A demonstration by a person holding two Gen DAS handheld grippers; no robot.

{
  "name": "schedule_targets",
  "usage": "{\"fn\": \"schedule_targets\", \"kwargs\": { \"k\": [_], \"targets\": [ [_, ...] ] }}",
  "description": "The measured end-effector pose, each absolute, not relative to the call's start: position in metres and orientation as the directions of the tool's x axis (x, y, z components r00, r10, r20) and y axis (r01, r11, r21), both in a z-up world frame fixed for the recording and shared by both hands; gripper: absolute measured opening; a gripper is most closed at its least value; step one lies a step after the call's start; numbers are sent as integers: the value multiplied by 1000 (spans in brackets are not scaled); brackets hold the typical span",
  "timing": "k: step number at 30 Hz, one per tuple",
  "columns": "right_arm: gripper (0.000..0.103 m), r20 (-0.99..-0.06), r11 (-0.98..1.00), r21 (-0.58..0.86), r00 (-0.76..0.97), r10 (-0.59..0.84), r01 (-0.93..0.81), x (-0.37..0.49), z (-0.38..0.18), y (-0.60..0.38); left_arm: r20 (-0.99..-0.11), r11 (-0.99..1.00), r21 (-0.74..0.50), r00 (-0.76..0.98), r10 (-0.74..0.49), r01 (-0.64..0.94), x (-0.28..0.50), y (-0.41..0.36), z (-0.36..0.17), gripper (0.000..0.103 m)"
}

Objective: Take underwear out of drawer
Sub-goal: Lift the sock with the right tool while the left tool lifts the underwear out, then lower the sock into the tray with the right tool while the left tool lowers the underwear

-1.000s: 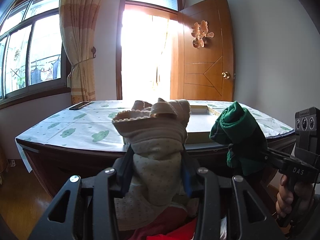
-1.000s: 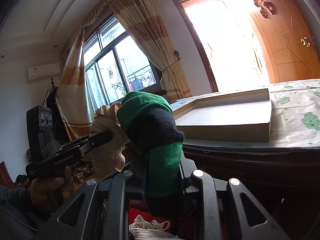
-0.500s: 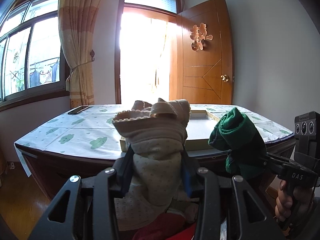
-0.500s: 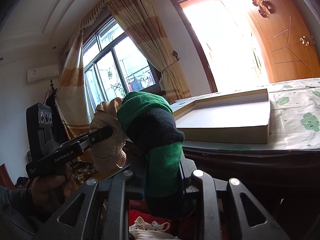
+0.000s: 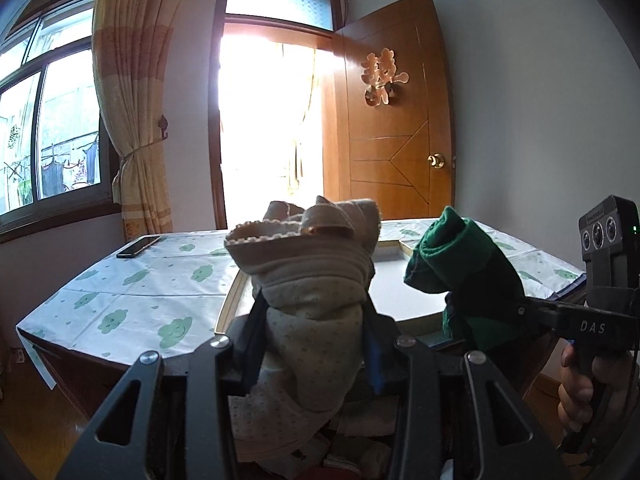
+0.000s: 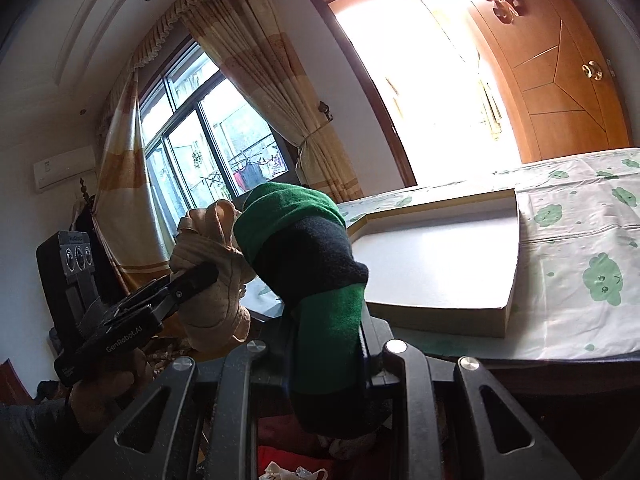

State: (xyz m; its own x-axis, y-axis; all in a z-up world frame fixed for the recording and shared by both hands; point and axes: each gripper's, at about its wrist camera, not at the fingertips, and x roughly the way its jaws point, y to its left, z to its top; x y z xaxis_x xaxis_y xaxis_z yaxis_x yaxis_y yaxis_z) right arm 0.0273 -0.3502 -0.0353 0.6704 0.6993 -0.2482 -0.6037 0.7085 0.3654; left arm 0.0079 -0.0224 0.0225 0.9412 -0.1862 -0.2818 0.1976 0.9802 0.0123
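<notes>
While both bundles hung above the tabletop's near edge, the left hand-held gripper pinched rolled beige underwear. The right hand-held gripper clamped green-and-black underwear, beside a shallow white tray.

table – cloud-print cloth | on it: shallow tray, dark phone – well apart
</notes>
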Motion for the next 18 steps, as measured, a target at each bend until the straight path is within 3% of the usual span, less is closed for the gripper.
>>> {"fn": "schedule_targets", "kwargs": {
  "k": [18],
  "targets": [
    [26, -347, 771, 392, 696, 629, -501, 103, -4, -356, -383, 965, -6, 891, -243, 261, 96, -49, 50, 40]
  ]
}}
